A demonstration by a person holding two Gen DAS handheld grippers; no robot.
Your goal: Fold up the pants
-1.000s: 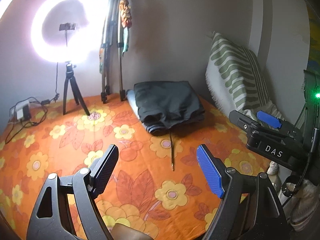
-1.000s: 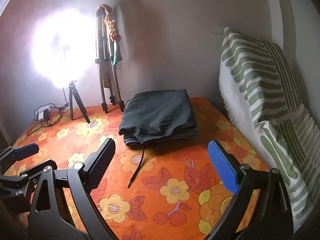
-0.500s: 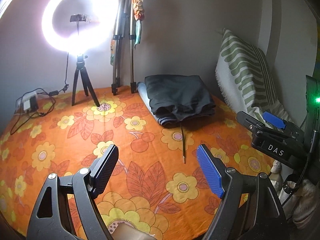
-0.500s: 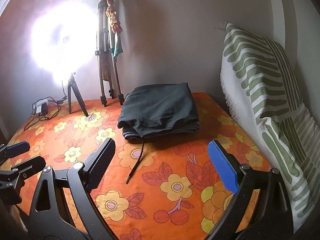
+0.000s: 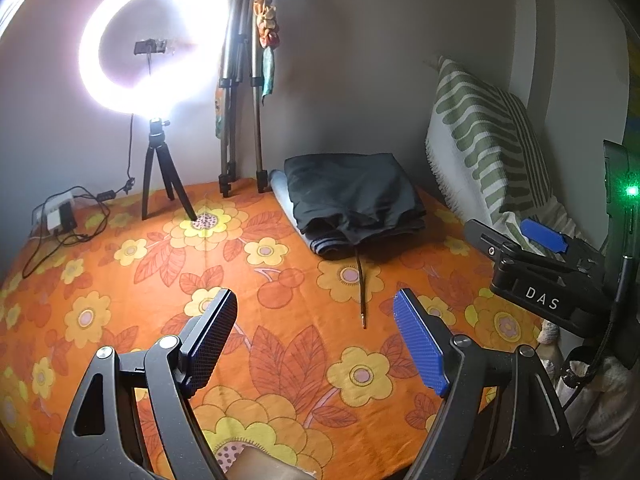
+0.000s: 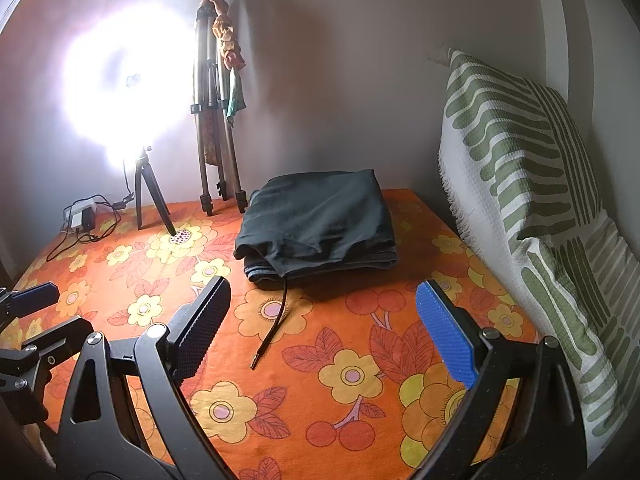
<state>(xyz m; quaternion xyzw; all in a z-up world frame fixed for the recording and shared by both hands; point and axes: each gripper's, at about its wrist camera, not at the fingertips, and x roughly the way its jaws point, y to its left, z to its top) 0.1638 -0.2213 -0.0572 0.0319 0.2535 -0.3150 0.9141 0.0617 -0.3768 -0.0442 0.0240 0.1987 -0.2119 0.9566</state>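
Note:
Dark folded pants (image 5: 352, 196) lie in a neat stack at the far side of the orange flowered bedspread (image 5: 280, 320), with a drawstring (image 5: 362, 288) trailing toward me. They also show in the right wrist view (image 6: 320, 220). My left gripper (image 5: 316, 340) is open and empty, well short of the pants. My right gripper (image 6: 324, 328) is open and empty, its fingers apart just before the drawstring (image 6: 272, 328). The right gripper also shows at the right of the left wrist view (image 5: 536, 264).
A lit ring light on a small tripod (image 5: 160, 168) and a folded tripod (image 5: 240, 100) stand at the back wall. A charger with cables (image 5: 56, 216) lies at far left. A green striped pillow (image 6: 528, 184) leans along the right wall.
Both grippers have drawn back and shifted a little left from the pants. The pants stay folded and have not moved.

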